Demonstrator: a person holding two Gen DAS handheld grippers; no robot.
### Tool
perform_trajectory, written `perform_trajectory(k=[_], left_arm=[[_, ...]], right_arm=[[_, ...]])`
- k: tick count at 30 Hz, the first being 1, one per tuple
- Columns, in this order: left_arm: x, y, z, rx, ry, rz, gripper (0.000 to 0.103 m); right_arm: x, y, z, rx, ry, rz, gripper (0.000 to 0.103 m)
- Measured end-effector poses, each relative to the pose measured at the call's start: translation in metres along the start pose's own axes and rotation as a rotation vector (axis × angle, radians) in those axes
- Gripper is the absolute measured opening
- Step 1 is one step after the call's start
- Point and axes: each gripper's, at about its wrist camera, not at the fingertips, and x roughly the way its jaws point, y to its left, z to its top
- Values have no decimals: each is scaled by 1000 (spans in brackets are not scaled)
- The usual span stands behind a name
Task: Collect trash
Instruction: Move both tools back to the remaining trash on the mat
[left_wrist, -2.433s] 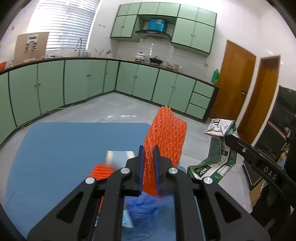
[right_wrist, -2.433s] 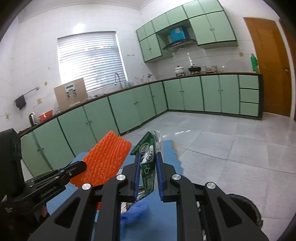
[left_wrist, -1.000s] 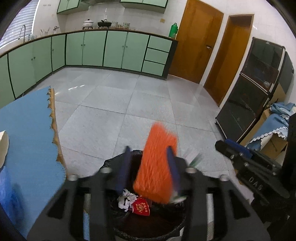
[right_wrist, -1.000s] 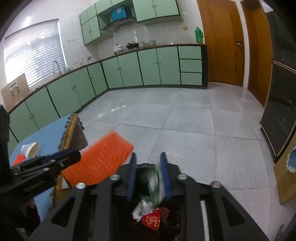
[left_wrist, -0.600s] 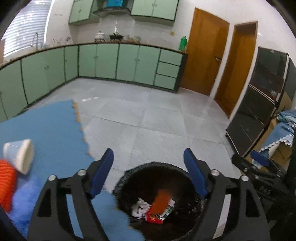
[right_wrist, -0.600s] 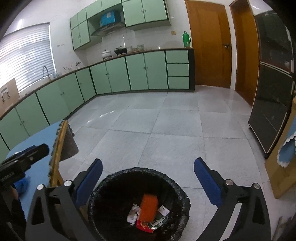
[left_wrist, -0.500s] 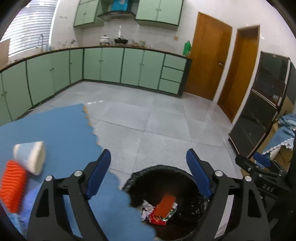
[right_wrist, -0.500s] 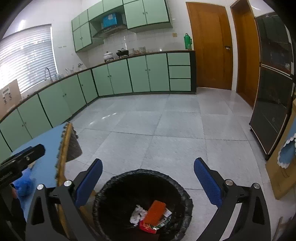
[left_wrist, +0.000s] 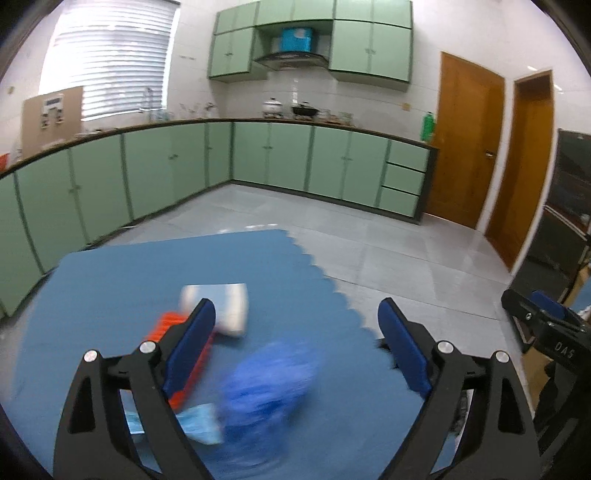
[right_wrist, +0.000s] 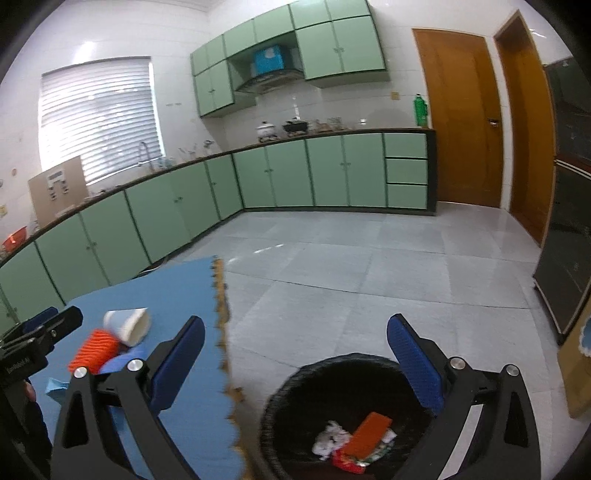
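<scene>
Both claws spread wide, nothing in either. Left gripper (left_wrist: 295, 347) hangs over the blue mat (left_wrist: 110, 280); right gripper (right_wrist: 295, 350) sits above the black bin (right_wrist: 280, 398).

Remaining trash is all on the mat, clustered near the left claw:
- orange foam net (left_wrist: 162, 325), partly behind the left finger
- white paper cup (left_wrist: 229, 310), on its side, touching or just beside the net
- blue crumpled wad (left_wrist: 269, 384), nearest and centred between the fingers, badly motion-blurred
- light blue flat piece (left_wrist: 201, 424) at the near edge, possibly a wrapper, can't tell

Handling, my guess: everything is light.
- Net: soft and springy, grippy mesh. Pinch mid-body; it'll compress.
- Cup: thin-walled, will crush. Pinch across the rim or wall, no harm since it's trash.
- Wad: soft and shapeless. Grab the bulk, not a loose edge.
- Flat piece: hardest, lies flush on the mat. Needs an edge lift.

View differences:
- Right wrist view shows inside the bin: orange piece (right_wrist: 369, 432), white crumple (right_wrist: 330, 439) and red scrap (right_wrist: 347, 463) at the bottom. The left view doesn't show the bin at all.
- Right view gives the cup and net sharp, off to the far left.
- Left view gives the wad's position relative to the fingers.
</scene>
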Motion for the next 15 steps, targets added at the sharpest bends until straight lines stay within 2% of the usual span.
perform_trajectory(k=[8,15], left_arm=[[-29,66,-16,-47,-14,148,87],[-41,102,-32,-70,-1,207,87]], right_arm=[[12,73,-21,-53,13,76,97],[33,128,-41,-122,43,131,97]])
